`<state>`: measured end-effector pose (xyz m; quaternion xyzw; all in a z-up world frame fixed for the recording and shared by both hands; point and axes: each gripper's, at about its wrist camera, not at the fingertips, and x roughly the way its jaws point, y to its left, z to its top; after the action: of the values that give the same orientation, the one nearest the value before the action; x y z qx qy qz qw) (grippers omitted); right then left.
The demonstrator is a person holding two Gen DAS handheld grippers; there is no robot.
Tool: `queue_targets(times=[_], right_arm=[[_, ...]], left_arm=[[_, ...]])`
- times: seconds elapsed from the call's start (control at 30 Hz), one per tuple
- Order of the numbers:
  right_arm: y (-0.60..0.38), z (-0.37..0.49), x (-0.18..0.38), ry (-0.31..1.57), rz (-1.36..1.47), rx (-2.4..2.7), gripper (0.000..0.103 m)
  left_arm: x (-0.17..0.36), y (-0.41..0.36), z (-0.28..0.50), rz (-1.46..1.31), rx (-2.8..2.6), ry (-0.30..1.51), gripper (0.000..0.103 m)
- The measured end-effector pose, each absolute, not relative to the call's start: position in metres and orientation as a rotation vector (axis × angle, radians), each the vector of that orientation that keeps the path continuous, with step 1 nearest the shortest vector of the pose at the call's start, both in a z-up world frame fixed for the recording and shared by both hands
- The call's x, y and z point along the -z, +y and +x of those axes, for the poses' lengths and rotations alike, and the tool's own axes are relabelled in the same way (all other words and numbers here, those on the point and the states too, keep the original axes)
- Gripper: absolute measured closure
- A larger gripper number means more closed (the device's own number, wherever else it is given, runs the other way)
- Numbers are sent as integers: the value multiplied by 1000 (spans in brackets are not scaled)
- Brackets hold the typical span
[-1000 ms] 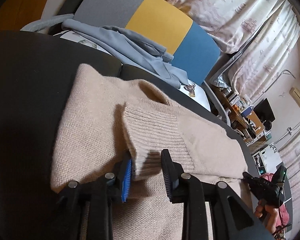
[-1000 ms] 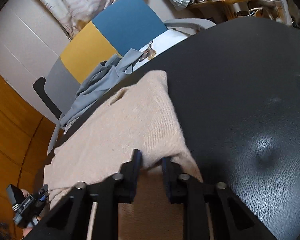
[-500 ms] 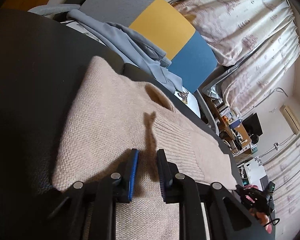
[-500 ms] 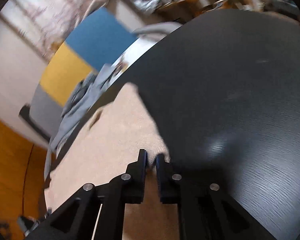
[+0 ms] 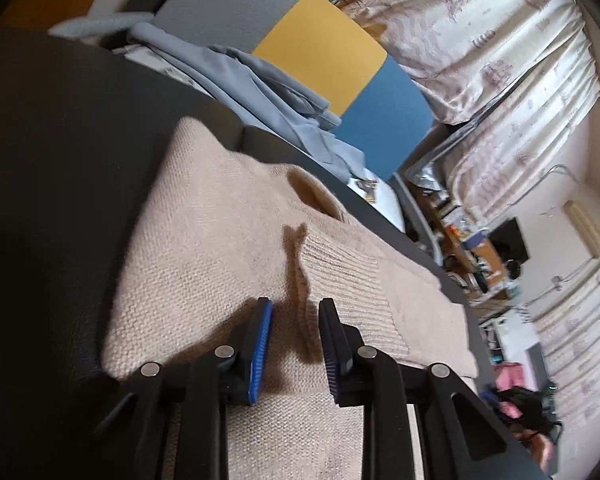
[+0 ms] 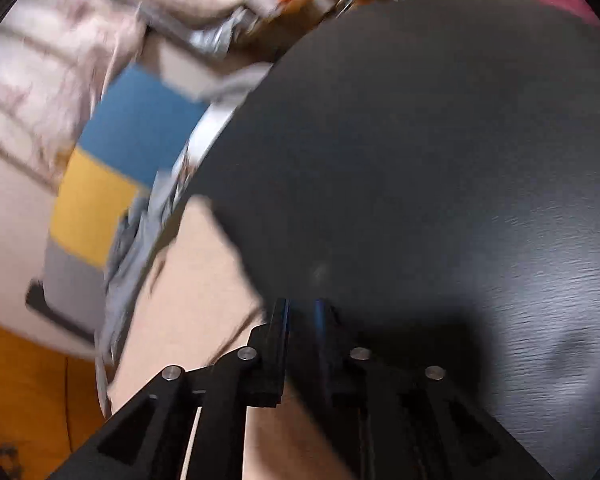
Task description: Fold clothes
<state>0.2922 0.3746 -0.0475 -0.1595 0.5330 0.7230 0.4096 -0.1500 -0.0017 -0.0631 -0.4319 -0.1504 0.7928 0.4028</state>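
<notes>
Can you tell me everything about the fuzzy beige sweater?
The beige knitted sweater looks soft and woolly. It lies flat, folded into a long strip, on the dark table. Its neck hole faces the far edge, and a ribbed cuff lies on top. The left gripper hovers over it, jaws opening with nothing between them. In the blurry right view its edge lies beside the right gripper.

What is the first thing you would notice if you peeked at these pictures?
A fuzzy beige sweater lies folded on the dark table, filling the middle of the left view, with a ribbed cuff laid across it. Just above it hovers the left gripper, its jaws opening with nothing between them. Behind the table stands a chair striped grey, yellow and blue, with a pale blue garment heaped on it.
</notes>
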Motion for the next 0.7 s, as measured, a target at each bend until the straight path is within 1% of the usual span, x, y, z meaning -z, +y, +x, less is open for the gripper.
queue_targets(times=[0.03, 0.13, 0.2, 0.27, 0.33, 0.37, 0.43, 0.47, 0.5, 0.53, 0.6, 0.7], right_arm=[[376, 293, 40, 1307, -370, -1858, 86], [381, 254, 20, 1131, -455, -2040, 86], [382, 219, 16, 994, -544, -2136, 86], [383, 176, 21, 841, -711, -2185, 86], [382, 139, 34, 754, -842, -2238, 86], [379, 129, 38, 718, -877, -2247, 86], [374, 110, 47, 644, -944, -2264, 86], [372, 102, 51, 609, -971, -2269, 86], [375, 99, 53, 599, -968, -2265, 86], [380, 100, 55, 631, -950, -2257, 88], [391, 106, 60, 709, -906, -2250, 88], [391, 107, 56, 721, -899, -2255, 87]], left_arm=[[56, 0, -144, -1052, -2027, -366, 80], [31, 12, -125, -908, -2068, -322, 77], [24, 40, -114, -879, -2044, -171, 77], [30, 68, -107, -887, -2040, 9, 77], [39, 92, -103, -919, -2049, 165, 77], [48, 96, -108, -977, -2062, 204, 77], [57, 90, -117, -1038, -2054, 170, 78], [57, 85, -120, -1045, -2052, 135, 84], [59, 80, -123, -1048, -2041, 105, 84], [60, 78, -124, -1051, -2029, 81, 84], [60, 74, -126, -1061, -2008, 46, 84], [48, 64, -114, -1021, -2059, 66, 83]])
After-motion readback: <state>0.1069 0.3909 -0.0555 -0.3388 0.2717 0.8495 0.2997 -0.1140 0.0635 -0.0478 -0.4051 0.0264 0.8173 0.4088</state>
